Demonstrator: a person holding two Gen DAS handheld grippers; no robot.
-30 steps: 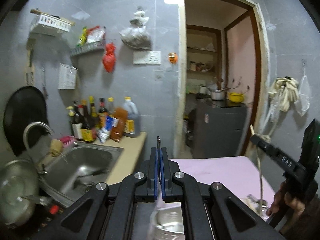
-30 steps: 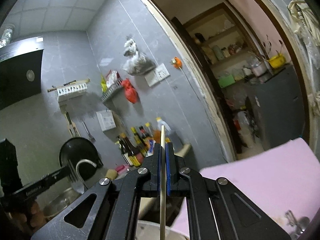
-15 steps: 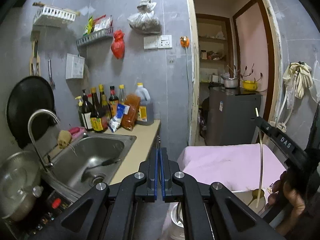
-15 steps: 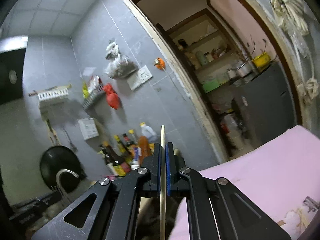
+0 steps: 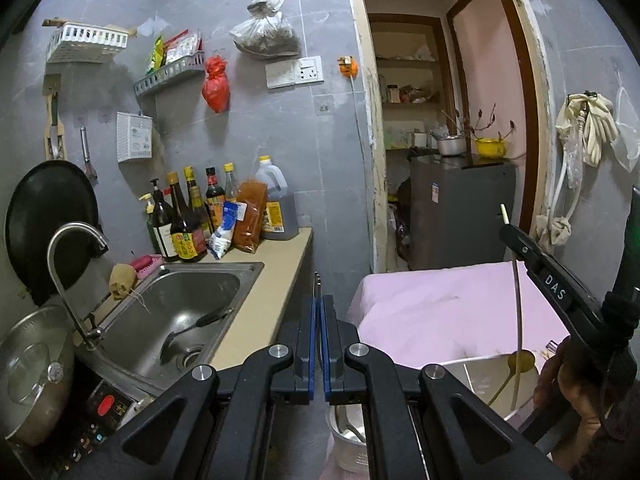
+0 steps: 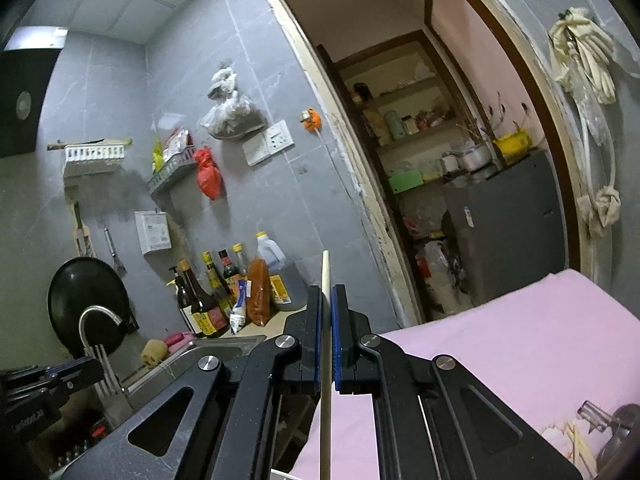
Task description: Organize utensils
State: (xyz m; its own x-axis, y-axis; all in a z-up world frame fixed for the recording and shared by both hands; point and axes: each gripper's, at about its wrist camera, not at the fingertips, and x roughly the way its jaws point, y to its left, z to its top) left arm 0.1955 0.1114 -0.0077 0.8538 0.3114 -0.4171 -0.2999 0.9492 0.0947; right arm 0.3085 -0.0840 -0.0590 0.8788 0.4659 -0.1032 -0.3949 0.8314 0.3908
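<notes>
My left gripper (image 5: 319,312) is shut on a metal fork (image 5: 317,285), which shows edge-on above the blue pads. In the right wrist view the same fork (image 6: 107,372) stands tines up in the left gripper (image 6: 90,366) at the lower left. My right gripper (image 6: 328,300) is shut on the pale handle of a long thin spoon (image 6: 326,276). In the left wrist view the right gripper (image 5: 507,236) holds that spoon (image 5: 517,308) upright, bowl end down inside a steel basin (image 5: 476,376). A small steel cup (image 5: 347,442) holding utensils stands below the left gripper.
A pink cloth covers the table (image 5: 432,308). To the left are a sink (image 5: 180,312) with a ladle in it, a tap (image 5: 64,248), sauce bottles (image 5: 188,220) on the counter, and a lidded pot (image 5: 32,368). A person's hand (image 5: 576,384) holds the right gripper.
Both grippers have come down, so the sink, table and steel basin now sit higher and fuller in view. The spoon's bowl has sunk into the basin. Both jaws stayed shut.
</notes>
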